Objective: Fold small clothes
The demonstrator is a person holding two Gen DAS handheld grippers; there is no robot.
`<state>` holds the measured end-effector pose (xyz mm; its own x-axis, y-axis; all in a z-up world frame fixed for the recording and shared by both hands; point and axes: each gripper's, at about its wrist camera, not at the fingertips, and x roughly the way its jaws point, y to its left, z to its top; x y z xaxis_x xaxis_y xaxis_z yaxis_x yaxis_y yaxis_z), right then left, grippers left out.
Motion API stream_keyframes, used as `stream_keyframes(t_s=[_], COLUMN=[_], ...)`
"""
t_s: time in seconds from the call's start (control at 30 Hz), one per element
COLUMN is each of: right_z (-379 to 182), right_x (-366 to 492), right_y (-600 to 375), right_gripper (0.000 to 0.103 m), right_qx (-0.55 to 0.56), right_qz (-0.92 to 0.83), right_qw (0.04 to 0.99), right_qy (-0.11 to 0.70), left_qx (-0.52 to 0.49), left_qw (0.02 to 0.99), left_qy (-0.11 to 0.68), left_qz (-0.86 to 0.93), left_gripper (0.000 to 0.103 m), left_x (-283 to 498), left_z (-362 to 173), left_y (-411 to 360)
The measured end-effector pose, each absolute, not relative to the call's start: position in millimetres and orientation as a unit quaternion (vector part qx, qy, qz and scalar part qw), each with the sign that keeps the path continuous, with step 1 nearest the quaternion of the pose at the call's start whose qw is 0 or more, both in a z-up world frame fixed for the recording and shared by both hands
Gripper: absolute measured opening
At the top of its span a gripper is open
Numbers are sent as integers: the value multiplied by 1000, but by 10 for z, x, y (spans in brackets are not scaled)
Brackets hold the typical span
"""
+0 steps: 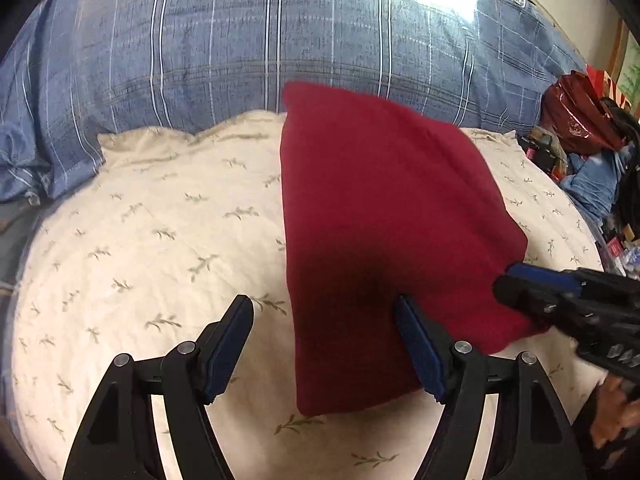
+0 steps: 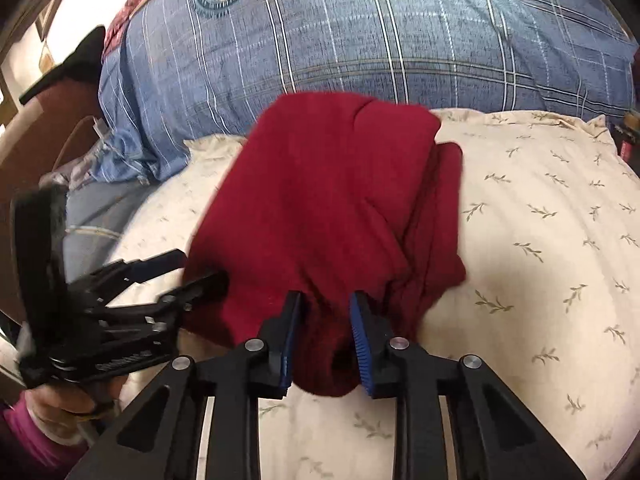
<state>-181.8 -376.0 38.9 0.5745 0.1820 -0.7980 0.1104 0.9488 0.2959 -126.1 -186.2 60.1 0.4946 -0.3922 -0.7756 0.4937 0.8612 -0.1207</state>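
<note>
A dark red garment [image 1: 384, 216] lies folded lengthwise on a cream pillow [image 1: 152, 240] with a leaf print. My left gripper [image 1: 324, 320] is open, its jaws wide apart over the garment's near left edge. My right gripper [image 2: 326, 320] is shut on the garment's near end [image 2: 324, 360], with bunched red cloth between its pads. In the left wrist view the right gripper [image 1: 520, 284] comes in from the right at the garment's near right corner. In the right wrist view the left gripper [image 2: 188, 268] sits at the garment's left edge.
A blue plaid quilt [image 1: 280, 32] rises behind the pillow. A shiny red bag [image 1: 580, 116] and mixed clutter sit at the far right. The pillow [image 2: 540, 240] has bare cream surface right of the garment.
</note>
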Motion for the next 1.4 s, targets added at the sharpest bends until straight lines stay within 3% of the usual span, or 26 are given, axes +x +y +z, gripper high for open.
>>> stream_keyframes(t_s=[0.07,0.2,0.3,0.43,0.7,0.77,0.93,1.4], right_z=[517,644,501,283,129,156,288,413], right_x=[-1846,-1656,-1360,-1073,-878,-918,-1158,-1324], right_y=[-3829,-3939,-4022,-4115,-4162,-4212,-4303,-4291], right_gripper=[33,59,56,35,31,34,54,71], right_qx=[190,176,160,139,110,128,184,209], right_qz=[23,-34,-79,-107,-116,-110,-96,-94], right_qw=[875,894,888,881,894,893,888,879], right_qy=[446,411,424,439,418,418,411,418], left_qx=[68,74,78,79,71,69,65,28], left_qw=[872,876,882,882,881,882,881,884], left_qy=[417,409,399,397,397,397,399,399], left_qz=[-248,-243,-239,-240,-247,-246,-247,-243], left_gripper=[73,74,78,80,80,80,80,79], left_x=[-1273,-1237,-1197,-1135,-1010,-1013,-1018,-1005], left_z=[661,708,718,675,565,555,576,698], left_y=[-1865,-1905,-1948,-2021,-2092,-2092,-2052,-1836])
